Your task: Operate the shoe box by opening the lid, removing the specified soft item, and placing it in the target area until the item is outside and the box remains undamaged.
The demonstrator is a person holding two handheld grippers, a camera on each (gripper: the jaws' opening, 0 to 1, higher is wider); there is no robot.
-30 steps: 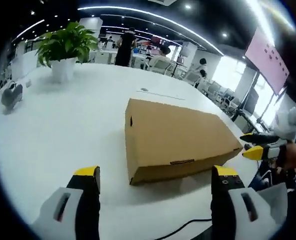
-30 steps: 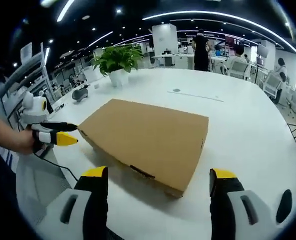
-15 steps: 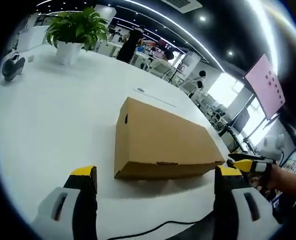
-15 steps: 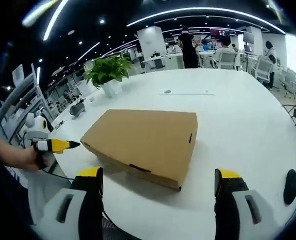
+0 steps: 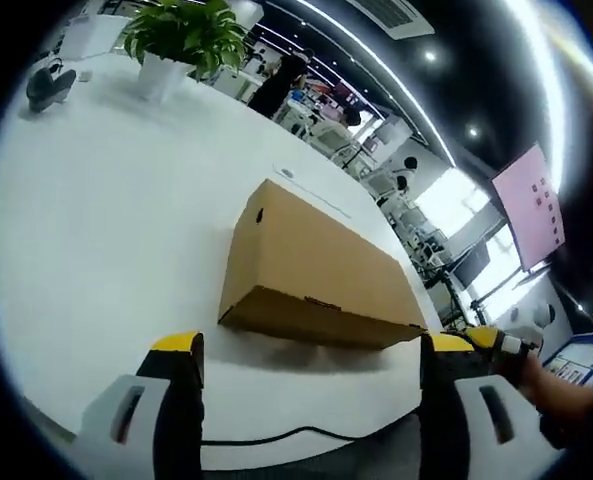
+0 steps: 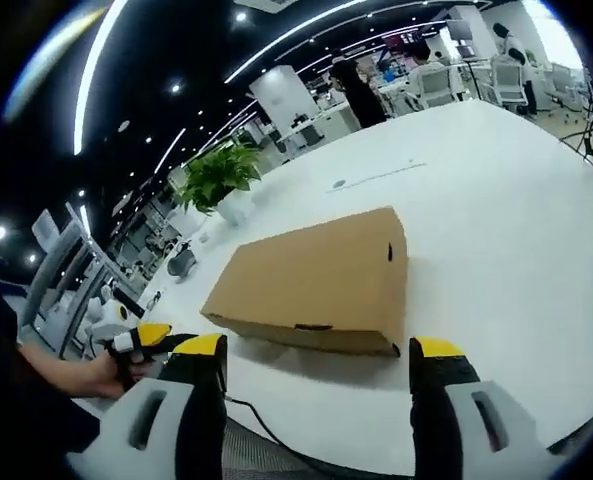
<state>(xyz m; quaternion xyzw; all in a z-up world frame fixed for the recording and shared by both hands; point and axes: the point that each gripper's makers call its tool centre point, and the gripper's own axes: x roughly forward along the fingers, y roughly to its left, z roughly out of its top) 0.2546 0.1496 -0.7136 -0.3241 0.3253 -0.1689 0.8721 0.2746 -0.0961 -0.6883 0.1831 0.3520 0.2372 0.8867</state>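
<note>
The box (image 5: 311,280) is a flat, rectangular carton of plain brown cardboard with a matte surface and crisp edges. It lies closed on the counter (image 5: 106,240), lid flush, with a small dark hole in one end wall and a narrow dark slot mark at the middle of the long front wall. In the right hand-held gripper view the same box (image 6: 316,280) sits centred ahead of the jaws, casting a soft shadow on the counter (image 6: 496,230).

The counter is a broad, smooth white slab with a rounded edge and a slight sheen. A thin black cable (image 5: 276,436) trails along its near edge.

The left hand-held gripper (image 5: 311,355) is open: its two jaws stand wide apart, grey-white moulded bodies with black inner faces and yellow tips, holding nothing, short of the box. The right hand-held gripper (image 6: 316,350) is likewise open and empty, jaws spread to either side of the box's front wall without touching it.

A leafy green plant (image 5: 181,30) in a white pot stands at the far end of the counter, well apart from the box. A small grey object (image 5: 51,85) lies near it.
</note>
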